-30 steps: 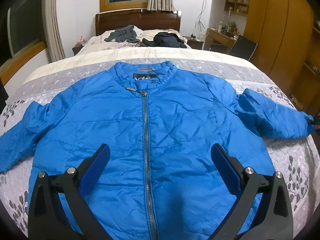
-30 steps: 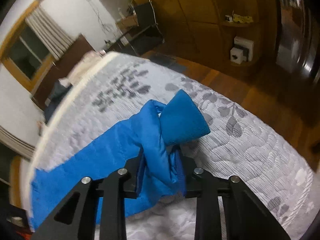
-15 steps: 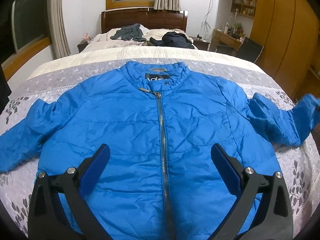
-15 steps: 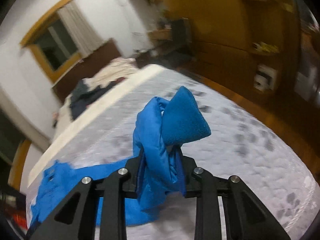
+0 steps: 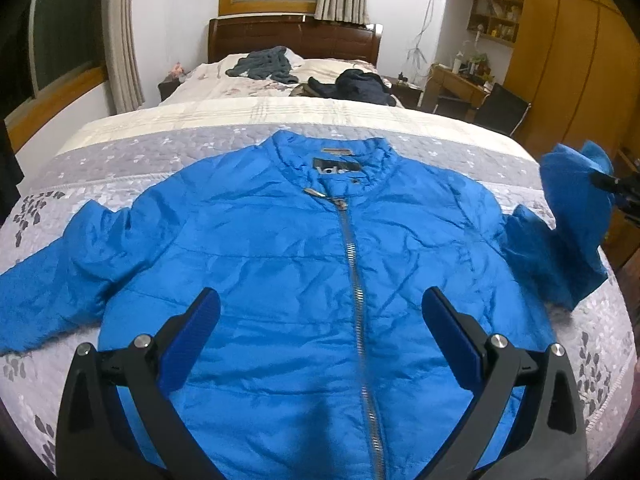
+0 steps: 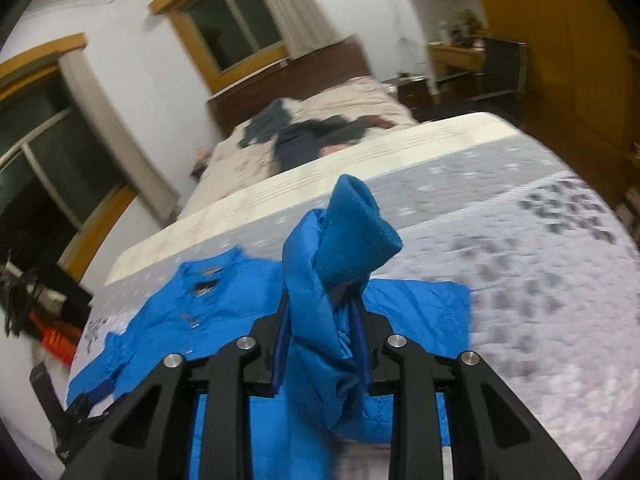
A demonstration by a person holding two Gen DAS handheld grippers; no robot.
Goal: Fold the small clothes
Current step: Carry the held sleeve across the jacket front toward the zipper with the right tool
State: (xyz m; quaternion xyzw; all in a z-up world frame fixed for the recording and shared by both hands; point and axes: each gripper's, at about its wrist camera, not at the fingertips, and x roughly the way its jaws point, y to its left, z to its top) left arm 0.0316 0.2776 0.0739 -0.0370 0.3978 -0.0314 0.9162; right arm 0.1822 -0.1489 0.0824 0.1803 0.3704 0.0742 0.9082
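Observation:
A small blue zipped jacket [image 5: 304,264] lies flat, front up, on the grey patterned bedspread [image 5: 120,168]. My left gripper [image 5: 320,316] hovers open above its lower front, with nothing between the blue pads. My right gripper [image 6: 320,320] is shut on the jacket's right sleeve [image 6: 320,280], held up off the bed with the fleece cuff [image 6: 356,232] sticking out past the fingers. In the left wrist view that lifted sleeve [image 5: 576,208] hangs at the right edge, and the other sleeve [image 5: 44,276] lies stretched out to the left.
A grey garment [image 5: 264,66] and a dark one [image 5: 360,86] lie near the wooden headboard [image 5: 292,38]. A desk with a black chair [image 5: 500,108] and wooden wardrobes [image 5: 568,64] stand to the right of the bed. Windows line the left wall.
My right gripper has lifted the sleeve off the bed and swung it in towards the jacket's body. The left gripper has stayed open and shifted a little to the left.

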